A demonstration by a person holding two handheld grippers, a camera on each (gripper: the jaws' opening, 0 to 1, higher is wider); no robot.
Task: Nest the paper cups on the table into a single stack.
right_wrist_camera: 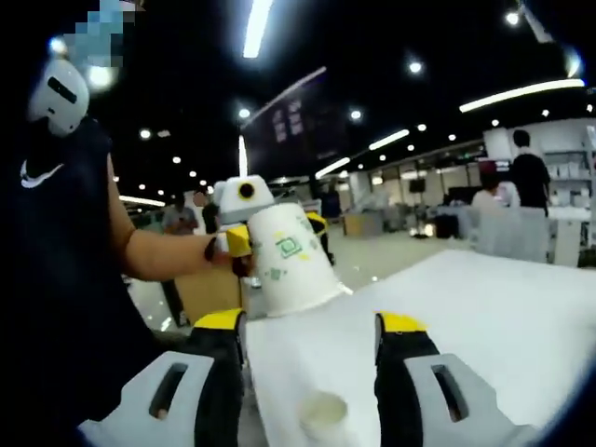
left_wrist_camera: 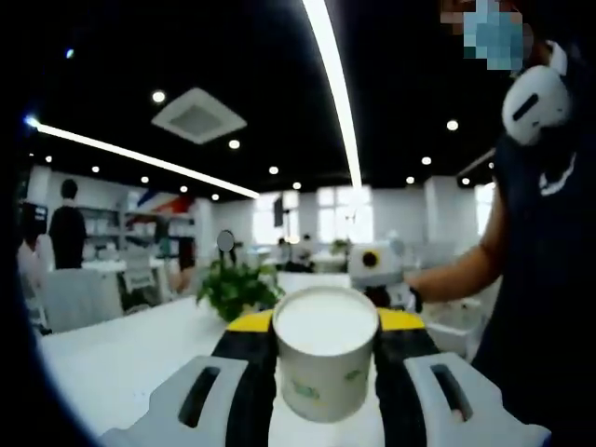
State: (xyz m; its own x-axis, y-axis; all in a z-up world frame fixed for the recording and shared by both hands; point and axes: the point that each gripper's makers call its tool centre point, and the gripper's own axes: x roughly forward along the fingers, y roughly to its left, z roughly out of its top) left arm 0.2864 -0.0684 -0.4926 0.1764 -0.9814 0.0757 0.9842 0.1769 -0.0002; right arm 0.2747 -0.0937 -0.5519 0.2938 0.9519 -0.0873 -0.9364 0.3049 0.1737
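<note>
Between the left gripper's [left_wrist_camera: 326, 368] clenched fingers sits a cup [left_wrist_camera: 326, 358], mouth up, while the right gripper [right_wrist_camera: 312, 368] hangs released above another cup [right_wrist_camera: 321, 410] between its fingers.

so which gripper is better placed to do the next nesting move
Left, probably. The left gripper already holds a paper cup, while the right gripper is open over a second cup on the table.
</note>
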